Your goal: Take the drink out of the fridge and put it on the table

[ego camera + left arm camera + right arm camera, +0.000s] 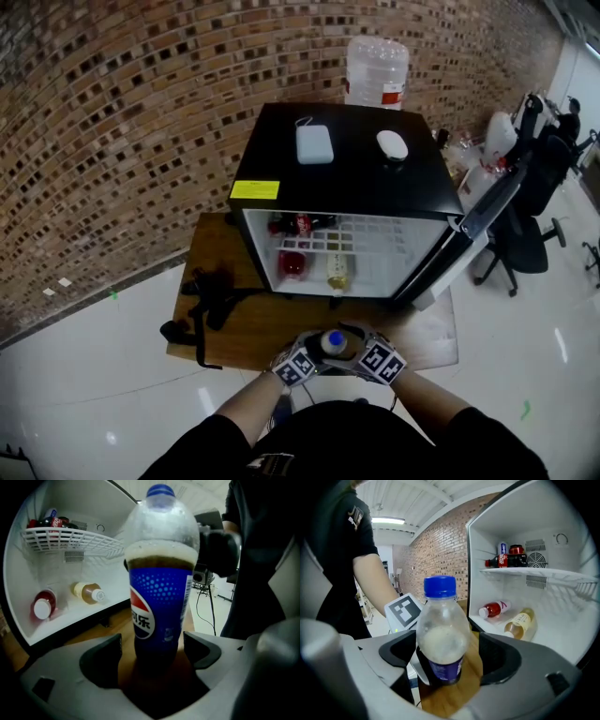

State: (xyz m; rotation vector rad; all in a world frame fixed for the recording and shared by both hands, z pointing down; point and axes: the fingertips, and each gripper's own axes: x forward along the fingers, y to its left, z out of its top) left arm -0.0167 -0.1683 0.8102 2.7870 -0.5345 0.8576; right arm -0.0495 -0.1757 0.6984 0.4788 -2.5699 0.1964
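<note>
A Pepsi bottle (333, 341) with a blue cap stands upright on the wooden table (234, 328), in front of the open mini fridge (347, 178). My left gripper (317, 352) and right gripper (351, 349) flank it from either side. In the left gripper view the bottle (159, 597) stands between the left gripper's (152, 651) spread jaws, with a gap at each pad. In the right gripper view the bottle (440, 639) sits between the right gripper's (447, 656) wide jaws, closer to the left pad, and a gap shows at the right pad. Neither gripper presses on it.
The fridge door (478, 225) hangs open to the right. Inside lie a red drink (292, 263), a yellow tea bottle (337, 270) and cola bottles (298, 224) on the shelf. A black strap (211, 291) lies at the table's left. Office chairs (534, 187) stand at the right.
</note>
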